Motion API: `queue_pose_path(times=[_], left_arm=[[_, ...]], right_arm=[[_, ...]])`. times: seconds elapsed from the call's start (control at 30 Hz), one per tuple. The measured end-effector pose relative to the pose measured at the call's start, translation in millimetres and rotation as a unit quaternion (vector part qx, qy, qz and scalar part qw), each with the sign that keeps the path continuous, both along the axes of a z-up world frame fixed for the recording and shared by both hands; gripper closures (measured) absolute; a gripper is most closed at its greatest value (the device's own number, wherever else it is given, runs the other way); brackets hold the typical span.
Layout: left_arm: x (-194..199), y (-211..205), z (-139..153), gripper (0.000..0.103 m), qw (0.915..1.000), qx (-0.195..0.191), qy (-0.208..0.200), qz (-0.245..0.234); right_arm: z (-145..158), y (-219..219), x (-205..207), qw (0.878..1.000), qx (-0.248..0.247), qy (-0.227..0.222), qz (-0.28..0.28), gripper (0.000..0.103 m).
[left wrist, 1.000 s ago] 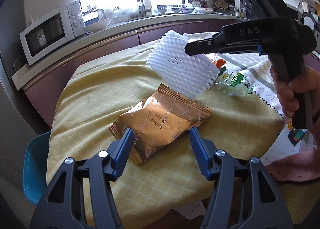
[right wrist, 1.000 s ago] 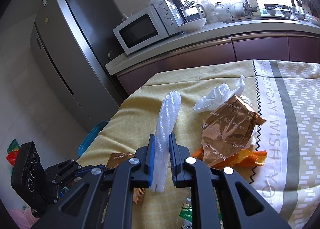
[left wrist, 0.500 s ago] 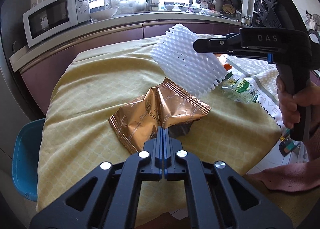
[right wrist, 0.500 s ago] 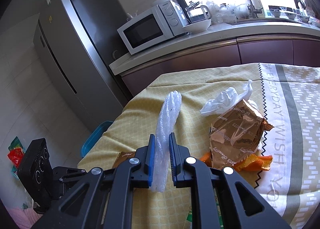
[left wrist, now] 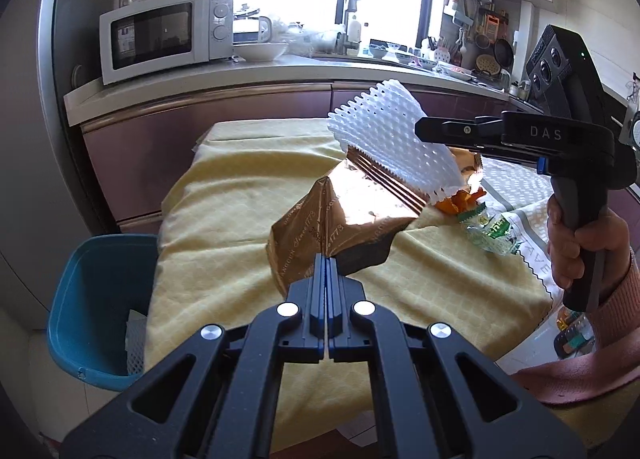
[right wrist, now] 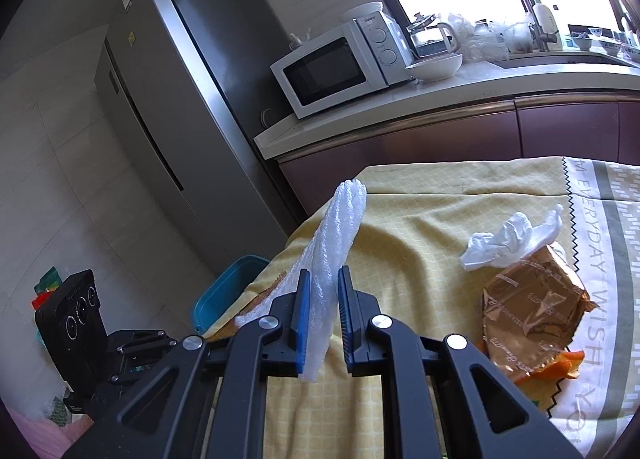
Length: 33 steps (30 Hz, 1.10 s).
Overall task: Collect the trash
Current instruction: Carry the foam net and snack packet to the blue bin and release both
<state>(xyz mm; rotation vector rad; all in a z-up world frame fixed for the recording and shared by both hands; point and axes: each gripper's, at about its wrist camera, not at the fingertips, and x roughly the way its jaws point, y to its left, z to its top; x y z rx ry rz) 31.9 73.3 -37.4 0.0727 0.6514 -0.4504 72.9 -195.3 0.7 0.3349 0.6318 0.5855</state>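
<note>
Above the yellow tablecloth (left wrist: 224, 219), left gripper (left wrist: 327, 263) was clamped on the copper wrapper (left wrist: 320, 227), lifted clear; right gripper (right wrist: 323, 299) pinched the white foam net (right wrist: 340, 227). Best carried level to the blue bin (left wrist: 96, 299) beside the table, grips kept tight.

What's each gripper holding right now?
Left gripper: shut on the crinkled copper foil snack bag, lifted off the table.
Right gripper: shut on the white foam mesh sleeve.
</note>
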Motion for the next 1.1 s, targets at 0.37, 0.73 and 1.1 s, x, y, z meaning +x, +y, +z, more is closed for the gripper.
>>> queue_pose_path(times=[0.37, 0.73, 1.1], left_arm=[[0, 83, 15, 0.102, 0.9943, -0.012, -0.009, 0.106], [6, 161, 10, 0.102, 0.9798, -0.01, 0.004, 0.2], [25, 198, -19, 0.102, 0.9683, -0.009, 0.043, 0.246]], right_arm=[[5, 61, 26, 0.997, 0.023, 0.014, 0.072, 0.091], [7, 137, 51, 0.988, 0.03, 0.043, 0.142, 0.091], [-19, 197, 72, 0.982, 0.004, 0.084, 0.168, 0.091]])
